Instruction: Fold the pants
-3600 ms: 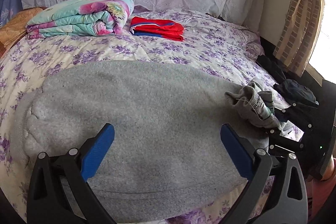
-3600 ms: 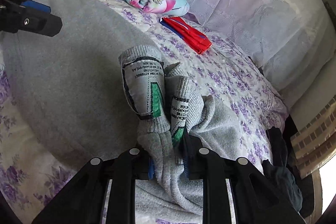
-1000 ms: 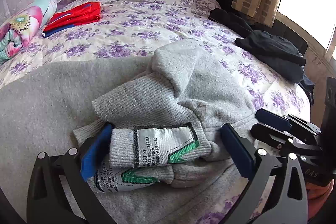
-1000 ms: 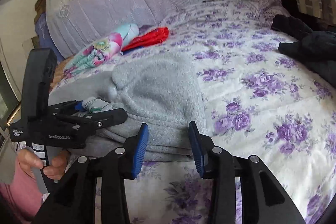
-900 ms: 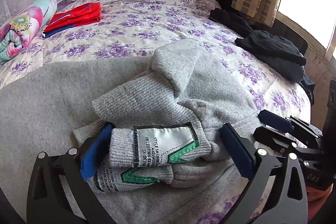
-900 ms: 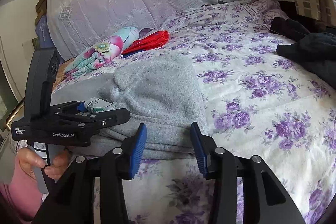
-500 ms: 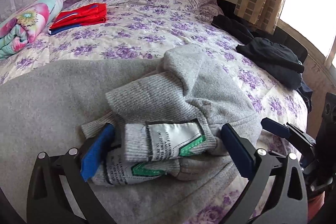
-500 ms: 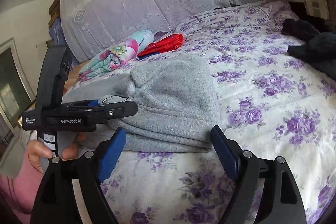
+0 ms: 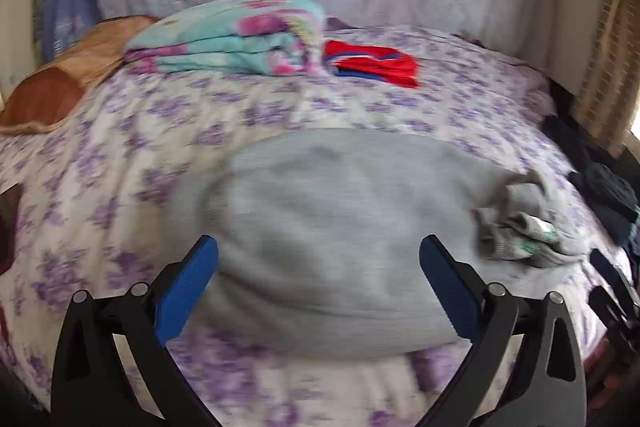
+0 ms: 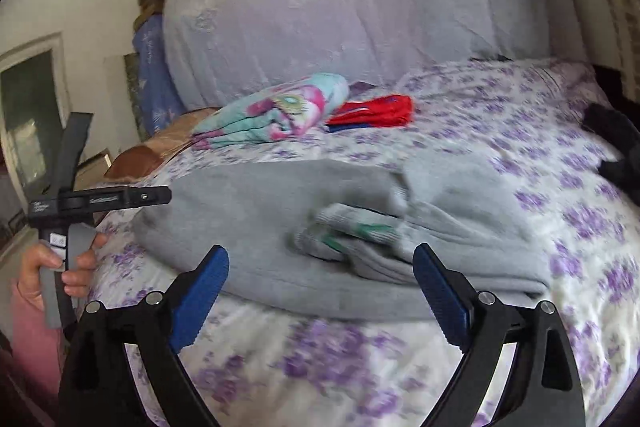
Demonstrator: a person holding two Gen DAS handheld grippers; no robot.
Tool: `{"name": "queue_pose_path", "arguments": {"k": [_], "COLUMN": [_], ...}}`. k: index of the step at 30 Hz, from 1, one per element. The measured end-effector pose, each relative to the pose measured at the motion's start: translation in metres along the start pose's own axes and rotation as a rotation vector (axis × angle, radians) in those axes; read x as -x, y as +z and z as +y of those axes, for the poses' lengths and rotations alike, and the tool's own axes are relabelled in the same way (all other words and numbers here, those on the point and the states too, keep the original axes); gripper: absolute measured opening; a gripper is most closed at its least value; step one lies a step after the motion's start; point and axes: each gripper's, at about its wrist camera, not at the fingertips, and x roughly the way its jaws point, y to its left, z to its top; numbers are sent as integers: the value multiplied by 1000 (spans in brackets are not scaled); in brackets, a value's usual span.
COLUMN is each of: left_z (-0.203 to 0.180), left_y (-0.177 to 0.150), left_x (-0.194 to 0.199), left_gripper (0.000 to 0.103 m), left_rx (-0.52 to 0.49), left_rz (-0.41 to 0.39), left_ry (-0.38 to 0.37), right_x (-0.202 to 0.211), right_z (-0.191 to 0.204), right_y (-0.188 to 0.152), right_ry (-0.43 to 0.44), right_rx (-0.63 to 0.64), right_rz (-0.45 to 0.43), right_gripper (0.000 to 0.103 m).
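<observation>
Both grippers have backed away from the pants [image 9: 340, 227], lying folded on the bed [image 9: 120, 155]. Left gripper [image 9: 320, 283] and right gripper [image 10: 320, 291] fingers spread wide, holding nothing, clear for regrasping.

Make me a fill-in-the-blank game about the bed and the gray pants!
1. The gray pants lie on a bedspread printed with ______ flowers.
2. The left gripper and the right gripper are both ______, holding nothing.
3. The folded garment beside the rolled floral blanket is mostly ______.
4. The labels on the ribbed cuffs have ______ markings.

Missing words: purple; open; red; green
</observation>
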Motion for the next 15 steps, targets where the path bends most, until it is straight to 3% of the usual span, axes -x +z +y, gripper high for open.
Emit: {"name": "queue_pose_path", "arguments": {"k": [3,4,6,7,11,15], "left_z": [62,83,115,127,145,155], "left_y": [1,1,-2,-3,-2,-2], "left_x": [-10,-14,-20,-23,-30,-41], "left_gripper": [99,99,99,99,99,99], "left_rx": [97,136,215,261,222,235], "left_rz": [28,42,72,82,81,109], "left_ry": [118,106,-22,-36,102,117], "right_x": [-30,-43,-64,-73,-99,-130], "right_z": [53,72,106,124,181,212], "right_y": [18,23,29,31,32,16], "right_ry": [70,101,154,182,230,181], "right_rx": [159,212,305,359,550,696], "right_rz": [33,64,103,113,153,228], "right_gripper": [94,94,94,94,94,93]}}
